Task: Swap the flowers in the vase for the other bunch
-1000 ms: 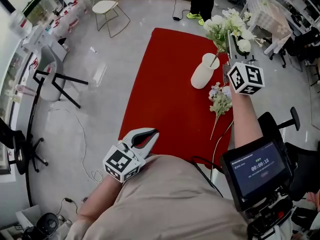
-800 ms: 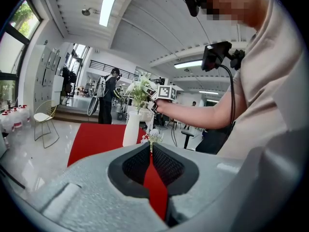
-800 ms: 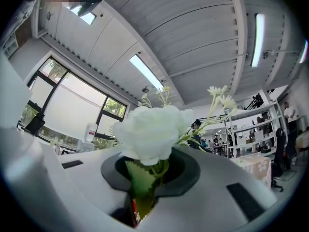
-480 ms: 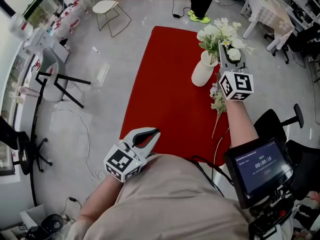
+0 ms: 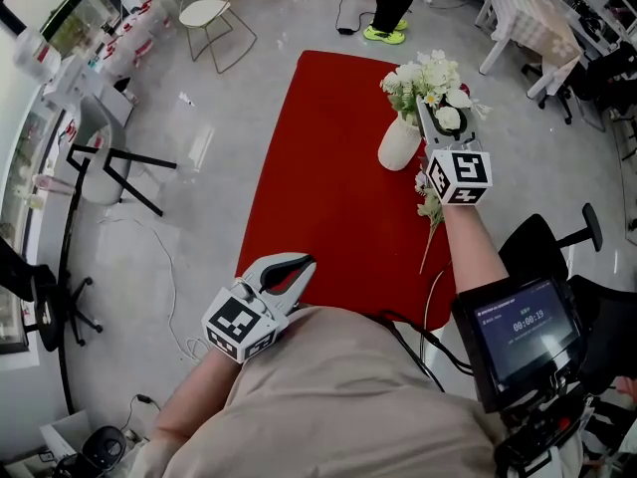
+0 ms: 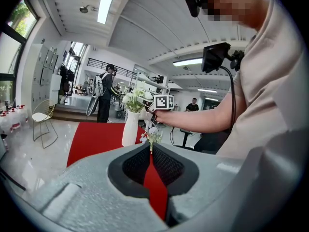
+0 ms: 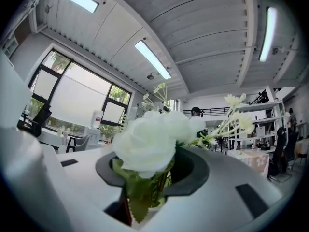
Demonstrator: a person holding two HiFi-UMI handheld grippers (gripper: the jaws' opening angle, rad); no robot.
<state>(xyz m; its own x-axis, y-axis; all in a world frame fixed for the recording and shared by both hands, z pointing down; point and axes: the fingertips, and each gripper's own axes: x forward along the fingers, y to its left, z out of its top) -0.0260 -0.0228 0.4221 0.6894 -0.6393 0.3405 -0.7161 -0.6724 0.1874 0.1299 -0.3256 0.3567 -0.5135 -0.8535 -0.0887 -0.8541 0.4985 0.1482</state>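
The right gripper [image 5: 428,110] has lowered the white bunch [image 5: 423,73] deeper into the vase [image 5: 398,147], jaws just opening around the stems.

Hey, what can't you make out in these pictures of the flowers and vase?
- Right gripper view: the white flowers hide the jaw tips of the right gripper. The jaws have just been opening, stems between them, but any pad contact is hidden.
- Head view: the right gripper covers part of the other bunch.
- Head view: blooms hide the vase mouth.

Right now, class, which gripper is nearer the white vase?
Right. The right gripper is at the flowers just above the white vase, jaws just opening around their stems; the left gripper sits shut by the person's torso, far from it.
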